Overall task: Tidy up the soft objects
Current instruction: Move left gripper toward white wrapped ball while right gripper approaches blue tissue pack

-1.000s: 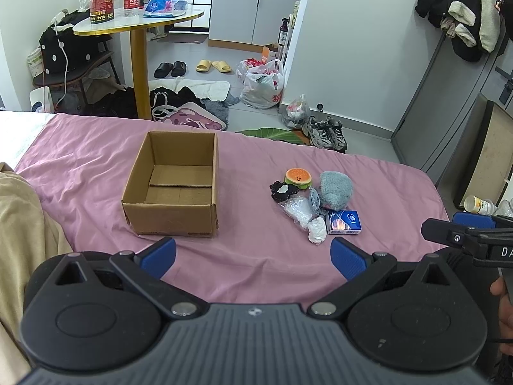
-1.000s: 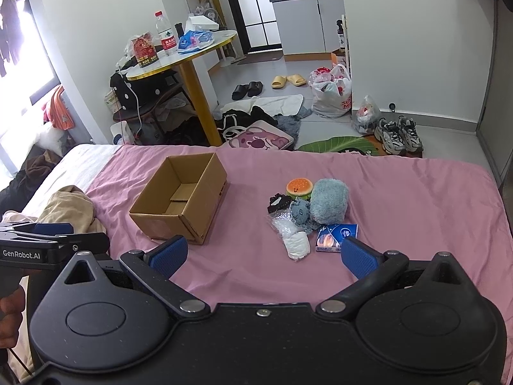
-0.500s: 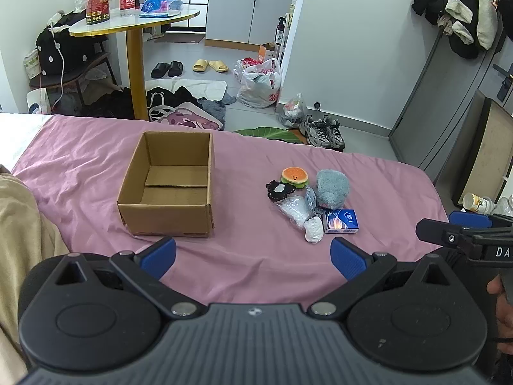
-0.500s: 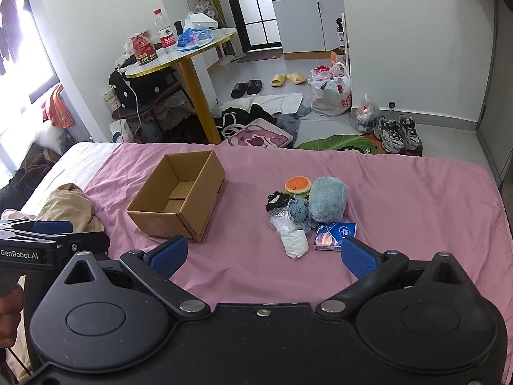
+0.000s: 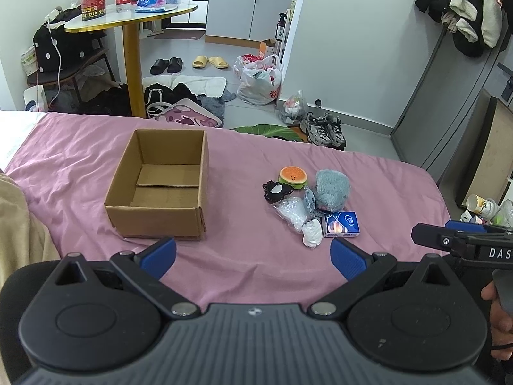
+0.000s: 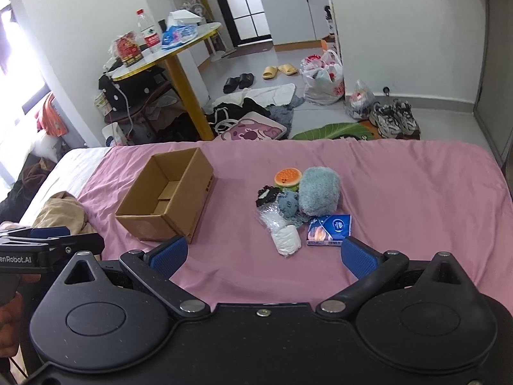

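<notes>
An open, empty cardboard box (image 5: pixel 163 189) (image 6: pixel 166 200) stands on the pink bedsheet (image 5: pixel 250 256). To its right lies a small heap: an orange burger plush (image 5: pixel 292 176) (image 6: pixel 287 178), a fluffy blue-grey plush (image 5: pixel 332 189) (image 6: pixel 319 191), a black-and-white piece (image 5: pixel 275 191), a clear plastic bag (image 5: pixel 290 211), a white rolled item (image 5: pixel 312 232) (image 6: pixel 288 240) and a blue tissue pack (image 5: pixel 340 224) (image 6: pixel 328 229). My left gripper (image 5: pixel 253 255) is open, near the box's front. My right gripper (image 6: pixel 263 253) is open just short of the white roll, holding nothing.
A beige garment (image 6: pixel 61 210) lies at the bed's left. Past the bed's far edge stand a yellow-legged round table (image 5: pixel 131 29), clothes, bags and shoes (image 5: pixel 325 128) on the floor. The other gripper shows at each view's side edge (image 5: pixel 465 243).
Both views have crept slightly nearer the bed and the heap. Both grippers stay open; nothing on the bed has moved.
</notes>
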`<state>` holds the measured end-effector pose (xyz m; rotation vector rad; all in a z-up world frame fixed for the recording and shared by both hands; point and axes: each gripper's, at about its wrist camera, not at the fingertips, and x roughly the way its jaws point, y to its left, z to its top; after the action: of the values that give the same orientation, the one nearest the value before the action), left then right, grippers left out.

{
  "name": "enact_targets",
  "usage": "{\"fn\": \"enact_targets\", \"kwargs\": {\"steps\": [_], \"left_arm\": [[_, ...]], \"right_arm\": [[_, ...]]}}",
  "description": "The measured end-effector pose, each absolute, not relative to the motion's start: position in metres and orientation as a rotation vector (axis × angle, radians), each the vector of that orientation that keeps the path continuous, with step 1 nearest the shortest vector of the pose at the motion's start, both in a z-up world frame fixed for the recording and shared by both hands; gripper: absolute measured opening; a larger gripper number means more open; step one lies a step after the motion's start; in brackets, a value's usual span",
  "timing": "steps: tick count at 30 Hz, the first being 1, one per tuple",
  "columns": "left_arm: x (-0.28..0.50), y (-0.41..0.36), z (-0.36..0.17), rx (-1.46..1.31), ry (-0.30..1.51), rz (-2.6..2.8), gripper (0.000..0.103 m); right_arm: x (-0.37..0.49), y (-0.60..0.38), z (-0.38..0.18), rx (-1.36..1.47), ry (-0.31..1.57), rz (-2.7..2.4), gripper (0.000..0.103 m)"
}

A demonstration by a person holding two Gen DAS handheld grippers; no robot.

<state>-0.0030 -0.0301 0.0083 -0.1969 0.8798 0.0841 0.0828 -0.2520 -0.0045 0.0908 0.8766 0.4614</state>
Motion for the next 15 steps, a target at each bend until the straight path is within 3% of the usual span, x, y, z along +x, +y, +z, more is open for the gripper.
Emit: {"fn": "enact_targets", "kwargs": {"steps": [15], "left_arm": [[0.04,-0.041,-0.02,-0.222,0.907,0.088,0.1]], "right_arm": [[0.127,-0.269,-0.038,0.175,0.951,0.432,0.103]]}}
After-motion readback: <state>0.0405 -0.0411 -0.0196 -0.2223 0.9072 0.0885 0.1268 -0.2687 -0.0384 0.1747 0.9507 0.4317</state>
